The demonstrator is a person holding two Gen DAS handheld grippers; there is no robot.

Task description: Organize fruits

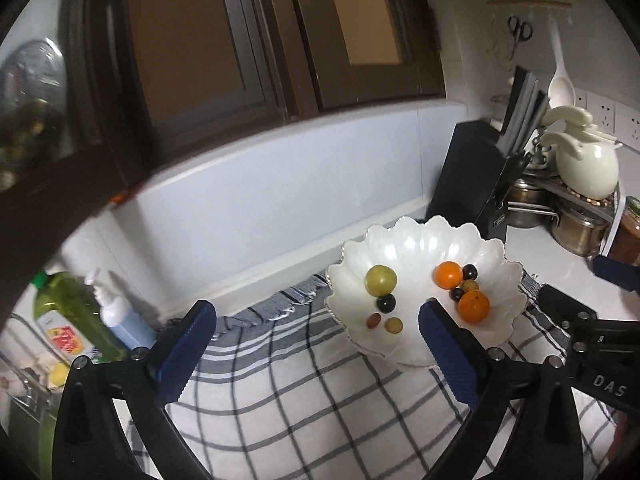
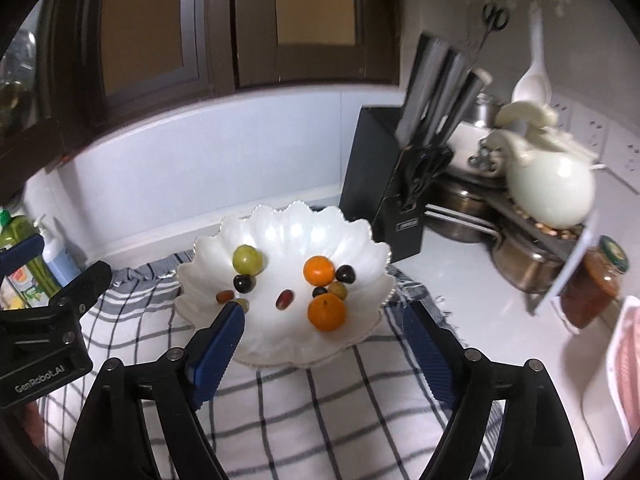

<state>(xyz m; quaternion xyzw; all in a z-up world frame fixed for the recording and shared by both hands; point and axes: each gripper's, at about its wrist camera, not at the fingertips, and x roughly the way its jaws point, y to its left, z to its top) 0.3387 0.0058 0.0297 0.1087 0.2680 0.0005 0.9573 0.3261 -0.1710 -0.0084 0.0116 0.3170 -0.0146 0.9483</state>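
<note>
The left gripper (image 1: pixel 316 322) is held wide open, its blue pads spread far apart with nothing gripped between them, and is angled downward. The right gripper (image 2: pixel 324 320) is likewise held open and empty, tilted down. Both are carried side by side, the right close beside the left.

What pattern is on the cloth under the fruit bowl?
White cloth with dark blue-grey checked lines, clearest in the right wrist view.

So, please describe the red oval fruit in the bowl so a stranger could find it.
Find the white scalloped bowl on the checked cloth. The red oval fruit lies alone near its middle, left of the two oranges. It is the only elongated dark-red piece touching nothing.
</note>
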